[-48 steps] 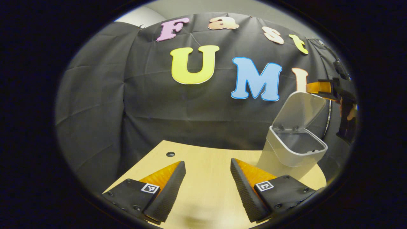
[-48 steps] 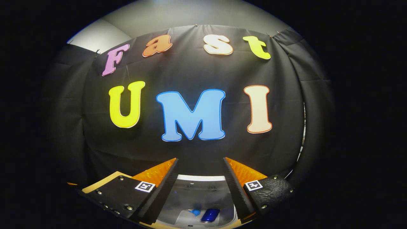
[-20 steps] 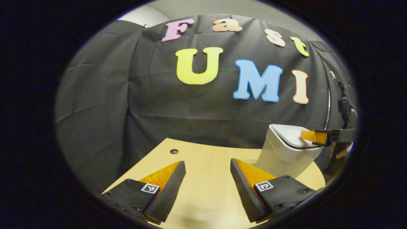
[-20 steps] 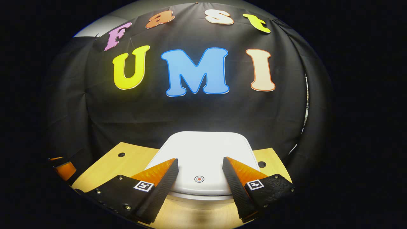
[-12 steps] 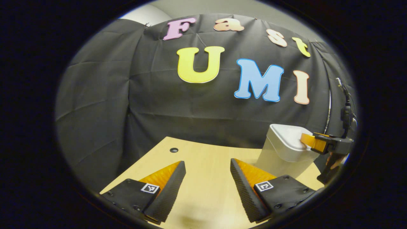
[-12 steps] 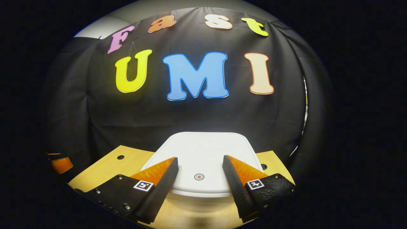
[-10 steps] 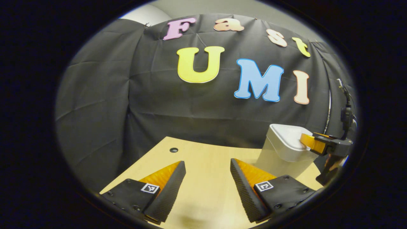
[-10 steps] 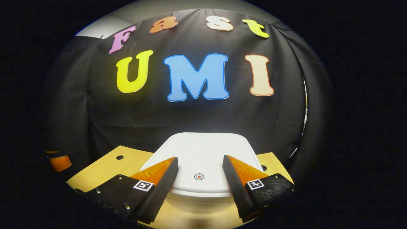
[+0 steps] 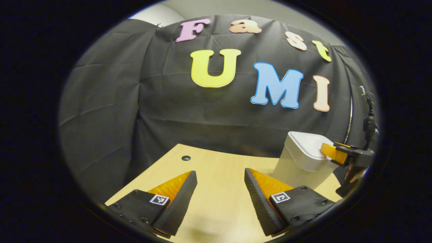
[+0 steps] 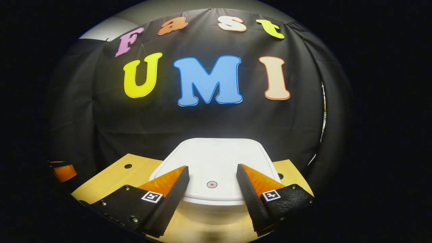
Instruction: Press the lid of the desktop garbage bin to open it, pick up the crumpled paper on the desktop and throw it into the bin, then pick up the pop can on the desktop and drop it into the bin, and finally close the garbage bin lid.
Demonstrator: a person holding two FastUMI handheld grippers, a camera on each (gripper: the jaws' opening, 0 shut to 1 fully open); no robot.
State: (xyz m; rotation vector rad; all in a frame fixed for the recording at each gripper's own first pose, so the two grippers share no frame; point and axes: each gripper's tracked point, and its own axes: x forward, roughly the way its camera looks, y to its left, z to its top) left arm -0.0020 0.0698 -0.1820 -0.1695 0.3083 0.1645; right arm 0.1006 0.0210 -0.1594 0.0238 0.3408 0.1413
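Observation:
The white garbage bin (image 10: 216, 206) stands on the wooden table with its lid (image 10: 216, 158) down flat. My right gripper (image 10: 212, 170) hovers open just over the lid's front edge, one finger on each side of the small red dot (image 10: 211, 184). In the left gripper view the bin (image 9: 297, 168) is at the right, and the right gripper (image 9: 332, 152) reaches over its lid. My left gripper (image 9: 219, 177) is open above the bare table top, with nothing between its fingers. The bin's inside is hidden by the lid.
The wooden table (image 9: 216, 168) has a small round hole (image 9: 185, 158) near its back left and another (image 10: 128, 166) left of the bin. Black cloth hangs close behind the table. A cable (image 9: 368, 118) hangs at the far right.
The lid went from upright to flat under my right gripper about a second ago. Since then the right gripper has drawn back slightly; the left gripper has barely moved.

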